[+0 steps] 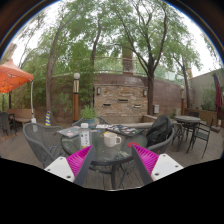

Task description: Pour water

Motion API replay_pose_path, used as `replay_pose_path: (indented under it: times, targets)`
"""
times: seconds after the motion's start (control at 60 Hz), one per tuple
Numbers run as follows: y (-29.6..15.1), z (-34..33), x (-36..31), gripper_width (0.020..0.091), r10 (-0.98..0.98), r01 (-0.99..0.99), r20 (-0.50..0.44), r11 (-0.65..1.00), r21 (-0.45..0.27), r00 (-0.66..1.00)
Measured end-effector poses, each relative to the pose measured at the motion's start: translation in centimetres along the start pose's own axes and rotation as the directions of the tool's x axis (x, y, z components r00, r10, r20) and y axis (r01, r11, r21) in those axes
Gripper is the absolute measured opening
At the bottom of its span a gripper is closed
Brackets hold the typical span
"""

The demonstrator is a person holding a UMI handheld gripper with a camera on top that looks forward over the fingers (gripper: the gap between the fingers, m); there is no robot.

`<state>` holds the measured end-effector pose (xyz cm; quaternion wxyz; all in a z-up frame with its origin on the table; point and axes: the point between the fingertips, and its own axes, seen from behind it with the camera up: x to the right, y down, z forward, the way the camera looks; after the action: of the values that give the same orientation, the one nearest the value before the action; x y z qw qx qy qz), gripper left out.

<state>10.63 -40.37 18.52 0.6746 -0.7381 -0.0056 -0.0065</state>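
A white mug (111, 139) stands on a round glass-topped patio table (98, 152), beyond and between my fingers. A small clear bottle (85, 137) stands to its left on the same table. My gripper (111, 156) is open, its magenta pads (80, 159) spread wide with nothing between them. The fingers hover short of the table, apart from both mug and bottle.
Metal mesh chairs (43, 143) surround the table. A dark bag (158, 130) rests on a chair at the right. Further tables and chairs (188, 124) stand behind. A stone fireplace (123, 98), trees and an orange umbrella (12, 75) lie beyond.
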Motion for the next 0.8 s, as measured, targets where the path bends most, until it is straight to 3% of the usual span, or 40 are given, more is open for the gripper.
replay_pose_path:
  times: [0.233,0.383,0.683,0.8]
  targets:
    - [0.8,-0.1,-2.2,0.0830,0.013,-0.013,0.041,1.000,-0.014,0.999]
    - [1.7,2.2,-4.5,0.0830,0.011,-0.013,0.081,1.000,0.016,0.997]
    - [4.9,14.9,-11.6,0.0825,-0.103,0.100,0.139,0.995,0.030,0.985]
    - [6.7,19.3,-14.6,0.0827,-0.087,0.088,0.140,0.996,-0.003,0.986]
